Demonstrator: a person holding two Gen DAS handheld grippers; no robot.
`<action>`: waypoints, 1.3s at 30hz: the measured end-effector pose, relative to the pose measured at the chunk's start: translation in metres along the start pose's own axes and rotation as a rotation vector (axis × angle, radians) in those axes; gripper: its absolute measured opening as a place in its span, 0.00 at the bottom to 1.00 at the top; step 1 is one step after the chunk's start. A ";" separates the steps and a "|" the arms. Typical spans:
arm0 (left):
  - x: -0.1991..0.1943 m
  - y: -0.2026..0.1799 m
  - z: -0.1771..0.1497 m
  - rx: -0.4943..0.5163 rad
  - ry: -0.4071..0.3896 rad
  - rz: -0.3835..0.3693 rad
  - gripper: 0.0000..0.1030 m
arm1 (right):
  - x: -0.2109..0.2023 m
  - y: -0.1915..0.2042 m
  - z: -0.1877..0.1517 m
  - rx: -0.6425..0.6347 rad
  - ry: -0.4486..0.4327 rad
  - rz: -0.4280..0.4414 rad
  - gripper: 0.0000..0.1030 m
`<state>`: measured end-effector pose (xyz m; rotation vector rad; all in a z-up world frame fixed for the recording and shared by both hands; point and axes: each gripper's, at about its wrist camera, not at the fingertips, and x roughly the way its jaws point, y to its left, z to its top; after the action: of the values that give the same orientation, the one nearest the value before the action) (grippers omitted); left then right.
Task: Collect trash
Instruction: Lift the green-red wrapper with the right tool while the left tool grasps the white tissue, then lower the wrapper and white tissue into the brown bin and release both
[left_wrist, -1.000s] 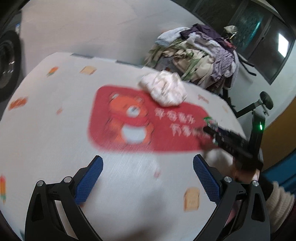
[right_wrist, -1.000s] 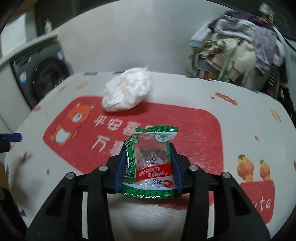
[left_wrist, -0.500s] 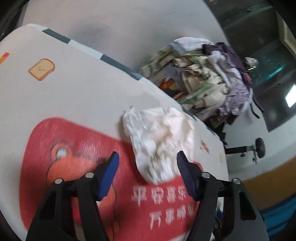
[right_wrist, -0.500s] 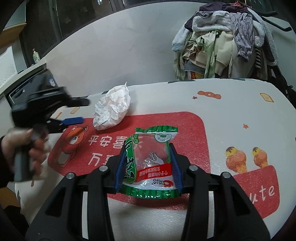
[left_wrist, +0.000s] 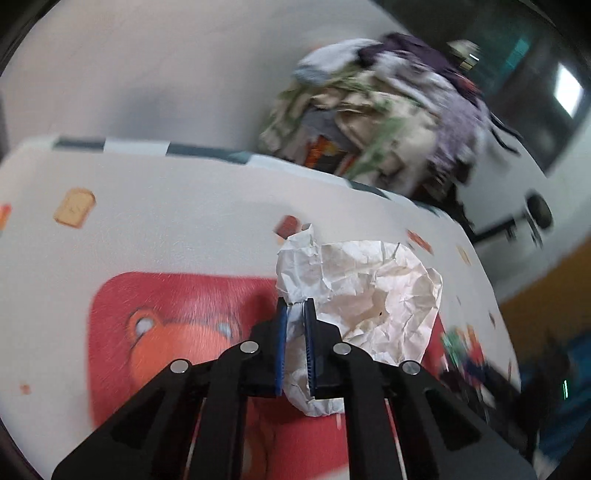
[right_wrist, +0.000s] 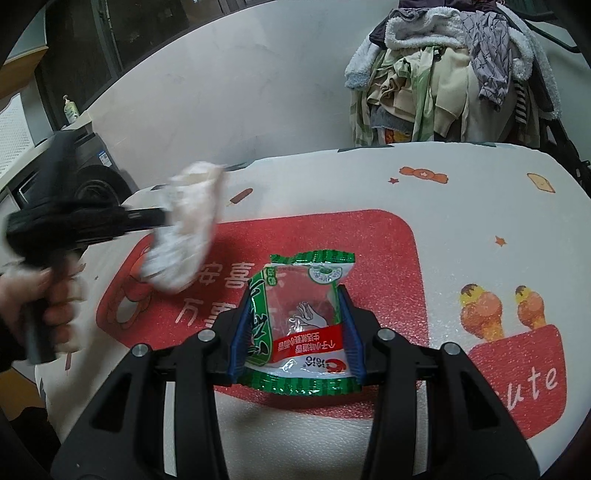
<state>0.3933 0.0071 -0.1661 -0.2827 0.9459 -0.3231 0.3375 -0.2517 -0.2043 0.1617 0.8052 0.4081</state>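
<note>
crumpled paper wad (left_wrist: 369, 295) looked light, soft, crushable; my left gripper (left_wrist: 294, 343) was closing on its near flap, pads pinching thin fold, wad apparently just above printed table mat (left_wrist: 184, 221). judged bulkier middle safer hold. right gripper (right_wrist: 295, 332) clamped slick, crinkly snack wrapper (right_wrist: 299, 317) by both side edges. wrapper bore chinese print, unreadable to me; mat showed "ute".

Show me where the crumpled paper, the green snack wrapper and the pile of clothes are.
crumpled paper (left_wrist: 373, 295), left wrist view, on its creased middle.
green snack wrapper (right_wrist: 303, 314), right wrist view, on its clear front.
pile of clothes (right_wrist: 443, 74), right wrist view, on the middle of the heap.
</note>
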 end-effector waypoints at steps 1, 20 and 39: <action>-0.015 -0.005 -0.008 0.034 -0.003 0.000 0.09 | 0.000 0.001 0.000 -0.003 -0.002 -0.003 0.43; -0.206 -0.034 -0.209 0.275 -0.001 0.066 0.09 | -0.110 0.065 -0.020 -0.140 -0.048 0.001 0.42; -0.174 -0.060 -0.357 0.370 0.266 0.036 0.09 | -0.224 0.104 -0.122 -0.109 -0.061 0.034 0.42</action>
<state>-0.0053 -0.0144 -0.2129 0.1200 1.1290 -0.5030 0.0792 -0.2513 -0.1083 0.0862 0.7194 0.4756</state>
